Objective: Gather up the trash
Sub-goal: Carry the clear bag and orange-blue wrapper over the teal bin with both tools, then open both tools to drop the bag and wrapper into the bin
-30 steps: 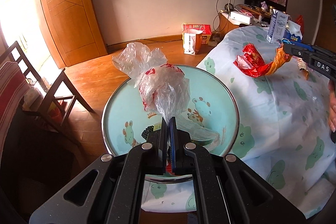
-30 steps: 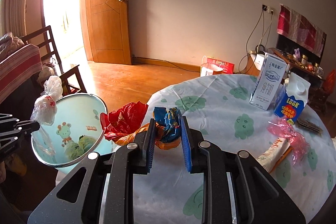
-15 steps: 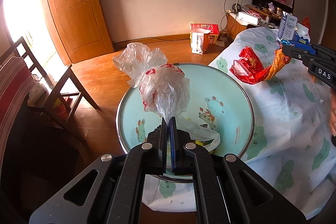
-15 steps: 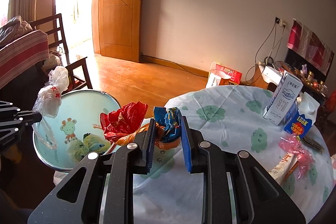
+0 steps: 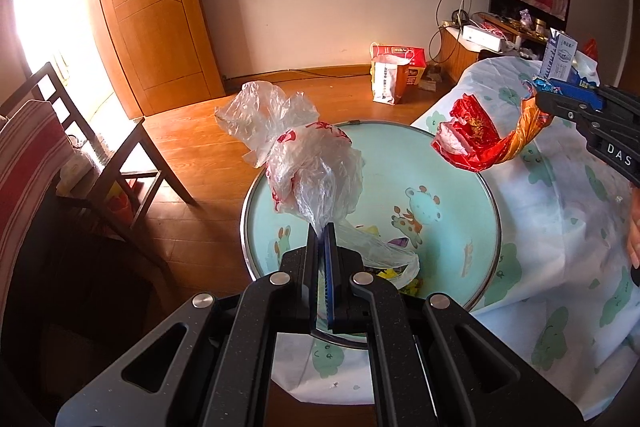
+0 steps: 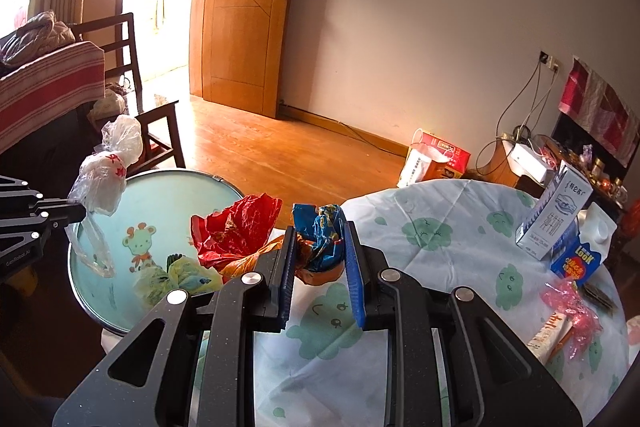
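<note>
My left gripper (image 5: 321, 233) is shut on a clear plastic bag (image 5: 304, 163) with red print, held above a round pale-green basin (image 5: 476, 183). The basin holds yellow and clear wrappers (image 6: 176, 277). My right gripper (image 6: 318, 245) is shut on a bundle of crumpled wrappers (image 6: 320, 239), blue, orange and red. The red part (image 6: 236, 227) hangs out over the basin's near rim (image 6: 228, 187). In the left wrist view the right gripper (image 5: 560, 99) holds the red wrapper (image 5: 468, 135) over the basin's right edge.
A round table under a white cloth with green prints (image 6: 440, 247) carries a milk carton (image 6: 552, 211), a blue carton (image 6: 580, 251), a pink wrapper (image 6: 568, 307) and a snack box (image 6: 548, 335). A wooden chair (image 5: 120, 163) stands left. Paper bags (image 5: 392, 75) sit on the floor.
Both grippers have moved left toward the basin, each keeping its hold. The red wrapper now hangs over the basin's rim instead of over the tablecloth.
</note>
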`<control>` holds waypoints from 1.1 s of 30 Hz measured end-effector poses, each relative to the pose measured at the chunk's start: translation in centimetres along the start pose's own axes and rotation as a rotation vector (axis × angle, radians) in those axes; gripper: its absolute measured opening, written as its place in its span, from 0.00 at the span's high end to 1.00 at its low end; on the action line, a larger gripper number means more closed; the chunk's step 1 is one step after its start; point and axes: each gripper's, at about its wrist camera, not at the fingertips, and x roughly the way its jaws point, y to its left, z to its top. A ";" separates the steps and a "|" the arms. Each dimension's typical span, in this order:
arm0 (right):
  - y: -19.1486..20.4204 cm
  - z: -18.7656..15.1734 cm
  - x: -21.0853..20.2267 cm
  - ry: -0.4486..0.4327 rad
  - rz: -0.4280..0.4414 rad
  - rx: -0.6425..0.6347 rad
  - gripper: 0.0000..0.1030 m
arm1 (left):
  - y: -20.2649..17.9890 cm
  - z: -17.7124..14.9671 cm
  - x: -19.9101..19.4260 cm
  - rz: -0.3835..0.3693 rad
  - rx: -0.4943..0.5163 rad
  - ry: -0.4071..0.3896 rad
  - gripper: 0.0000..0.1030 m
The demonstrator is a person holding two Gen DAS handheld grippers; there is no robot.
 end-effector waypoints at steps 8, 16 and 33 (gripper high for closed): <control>0.6 0.3 0.2 -0.003 0.005 -0.014 0.77 | 0.3 0.0 -0.2 0.000 -0.010 -0.004 0.98; 1.0 0.5 0.2 -0.001 0.010 -0.022 0.77 | 0.4 0.1 -0.2 -0.003 -0.013 -0.005 0.98; 2.6 0.2 0.9 0.017 0.063 -0.054 0.53 | -0.8 -0.1 -0.5 -0.030 0.007 -0.019 0.65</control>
